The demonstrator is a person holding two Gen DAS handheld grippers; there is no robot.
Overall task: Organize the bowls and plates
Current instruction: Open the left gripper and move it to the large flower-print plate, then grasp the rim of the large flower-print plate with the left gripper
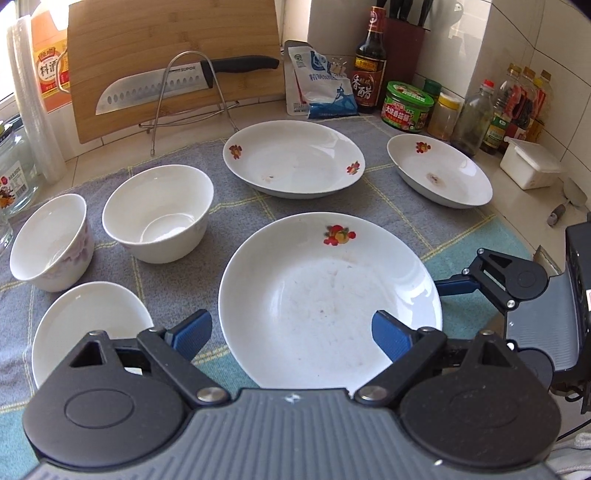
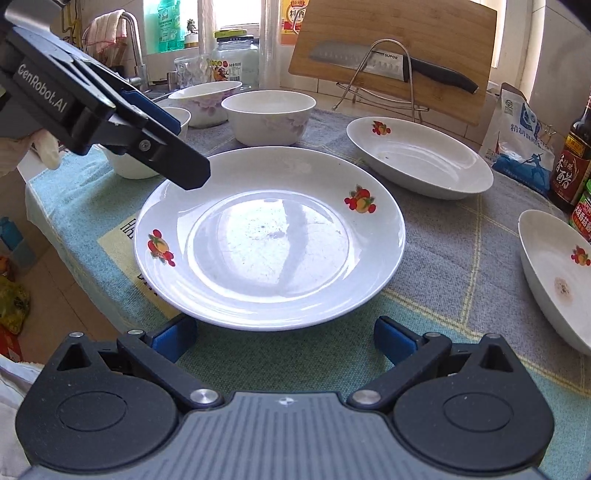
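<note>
Both claws wide and empty, left claw (image 1: 291,332) over the near rim of big fruit plate (image 1: 328,295) on cloth-covered tabletop (image 1: 240,206), right claw (image 2: 284,338) just short of rim: slick shallow edge, likely slip or claw clash.

A home kitchen is shown: tiled counter (image 1: 110,151), knife (image 1: 155,88) on cutting board (image 1: 177,33), sauce bottles (image 1: 369,62) upper right, tap (image 2: 135,44) upper left.

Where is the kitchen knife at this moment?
In the left wrist view the kitchen knife is at the back left, held across a wire rack against the upright cutting board.
</note>
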